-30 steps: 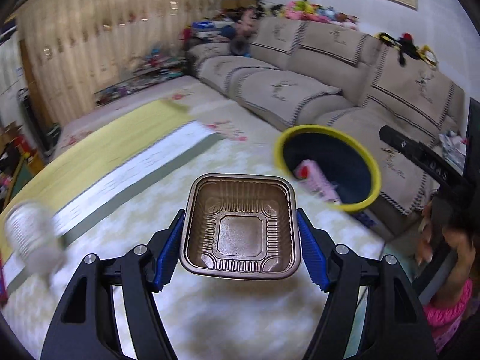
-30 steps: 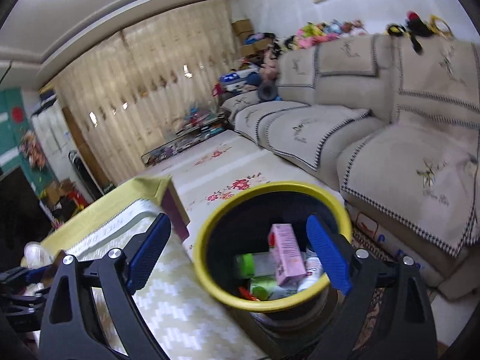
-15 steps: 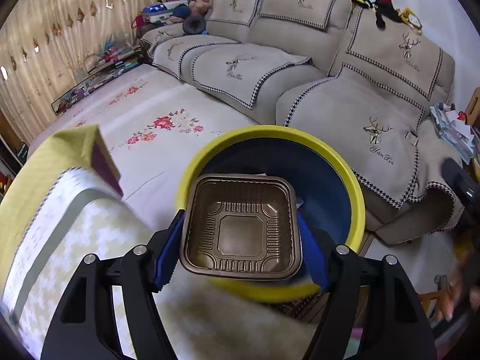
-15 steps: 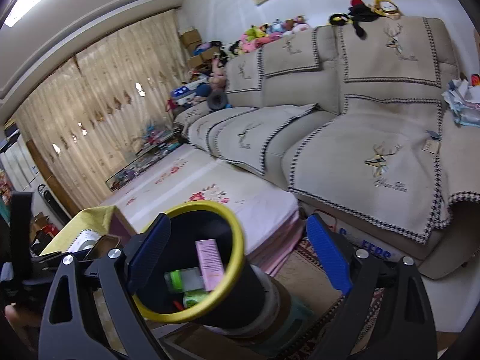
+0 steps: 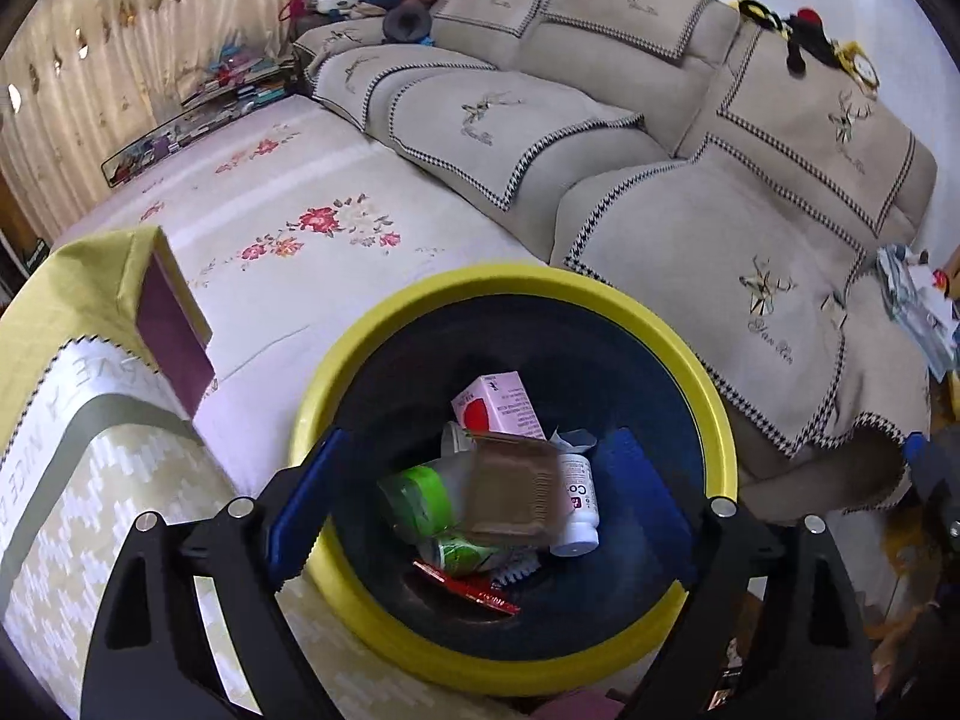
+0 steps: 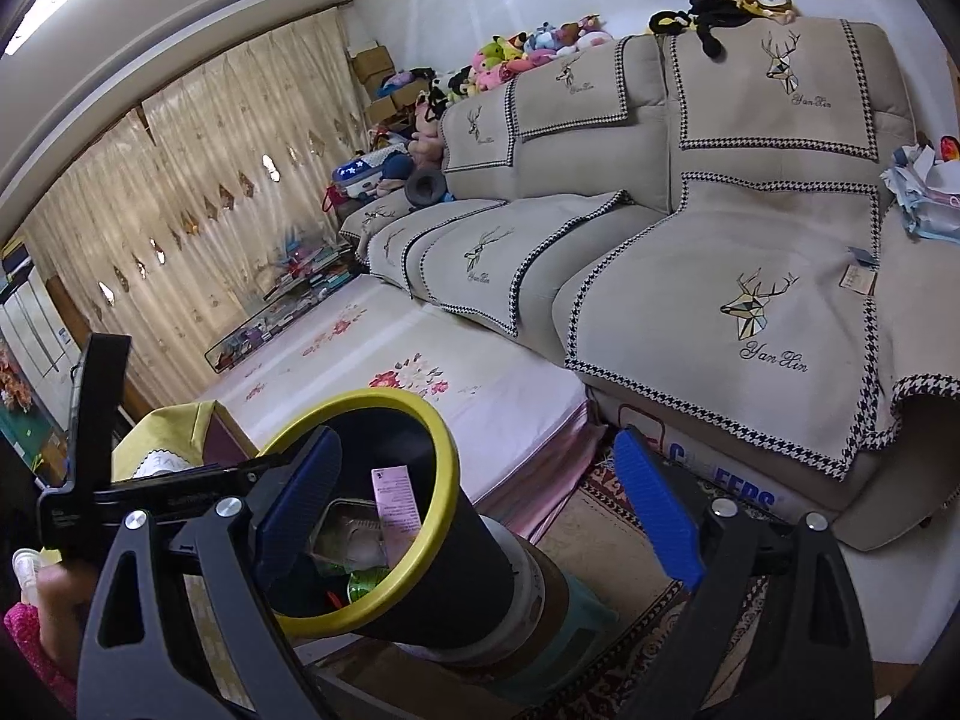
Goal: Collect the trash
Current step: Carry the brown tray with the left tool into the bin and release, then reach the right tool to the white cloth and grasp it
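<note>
Left gripper spread wide above yellow-rimmed bin; brown plastic tray, blurred, free between fingers over pink carton and bottles. Right gripper likewise wide, empty, beside bin.

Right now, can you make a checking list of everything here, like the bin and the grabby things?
Surface: patterned tablecloth beside the bin.
Job's things: yellow-rimmed bin holds a brown tray, blurred, a pink carton, a white bottle and green wrappers.
Clutter: papers on the sofa's end.
Grippers: left gripper open above the bin; right gripper open, holding nothing.
Cables: nothing seen.
Surroundings: beige sofa, plush toys, curtains, floral mat.
</note>
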Motion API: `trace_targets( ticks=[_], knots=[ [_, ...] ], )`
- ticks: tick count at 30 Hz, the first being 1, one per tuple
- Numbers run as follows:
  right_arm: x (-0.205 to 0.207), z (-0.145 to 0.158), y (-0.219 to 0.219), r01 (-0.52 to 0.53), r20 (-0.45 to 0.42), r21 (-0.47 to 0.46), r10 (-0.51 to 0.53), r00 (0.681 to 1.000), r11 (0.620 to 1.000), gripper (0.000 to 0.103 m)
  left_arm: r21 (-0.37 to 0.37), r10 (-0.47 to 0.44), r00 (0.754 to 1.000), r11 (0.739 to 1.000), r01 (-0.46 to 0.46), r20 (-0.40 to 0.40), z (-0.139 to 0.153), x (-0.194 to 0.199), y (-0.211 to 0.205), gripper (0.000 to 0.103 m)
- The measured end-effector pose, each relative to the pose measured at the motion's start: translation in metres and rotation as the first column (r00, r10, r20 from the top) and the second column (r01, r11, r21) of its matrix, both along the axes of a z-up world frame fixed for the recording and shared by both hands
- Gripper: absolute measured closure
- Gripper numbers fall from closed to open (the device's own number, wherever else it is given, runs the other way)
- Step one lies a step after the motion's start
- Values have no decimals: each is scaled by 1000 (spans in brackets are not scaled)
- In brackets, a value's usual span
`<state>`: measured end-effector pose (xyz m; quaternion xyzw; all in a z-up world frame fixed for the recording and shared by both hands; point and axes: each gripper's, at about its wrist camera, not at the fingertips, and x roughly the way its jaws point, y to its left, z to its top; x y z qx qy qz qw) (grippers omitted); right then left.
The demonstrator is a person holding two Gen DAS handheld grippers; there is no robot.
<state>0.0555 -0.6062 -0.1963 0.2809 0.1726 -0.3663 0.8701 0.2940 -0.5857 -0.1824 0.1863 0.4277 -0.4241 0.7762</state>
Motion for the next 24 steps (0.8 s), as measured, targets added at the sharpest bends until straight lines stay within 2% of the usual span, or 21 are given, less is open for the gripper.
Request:
trace_targets(
  ticks=[3, 5, 8, 11, 14, 17, 20, 23, 24],
  knots=[
    [5, 2, 5, -14, -3, 0, 14, 1000, 1000, 16, -61, 35, 999, 998, -34, 23, 18, -6, 35, 15],
    [9, 3, 9, -29, -7, -1, 29, 1000, 1000, 16, -116, 57, 997, 992, -52, 44, 33, -10, 64, 11],
    [20, 7, 22, -67, -17, -14, 66, 998, 998, 15, -193, 111, 991, 977, -97, 68, 56, -16, 114, 10],
    [34, 11, 39, -113, -32, -25, 113, 993, 993, 15, -253, 197, 975, 953, -166, 103, 76, -16, 180, 7],
    [53, 15, 62, -173, -53, -39, 171, 984, 984, 14, -305, 301, 948, 916, -260, 98, 89, -12, 251, 5],
    [72, 19, 88, -235, -81, -59, 230, 970, 970, 14, -336, 417, 904, 868, -367, 90, 93, -6, 325, 5],
    [92, 23, 117, -315, -106, -66, 307, 946, 947, 14, -356, 541, 834, 805, -475, 111, 92, -3, 399, 5],
    [116, 28, 151, -396, -145, -92, 382, 913, 913, 14, -350, 624, 774, 752, -558, 106, 81, 4, 454, 5],
    [126, 30, 167, -437, -160, -101, 419, 894, 894, 13, -340, 667, 738, 721, -603, 104, 76, 8, 477, 5]
  ],
)
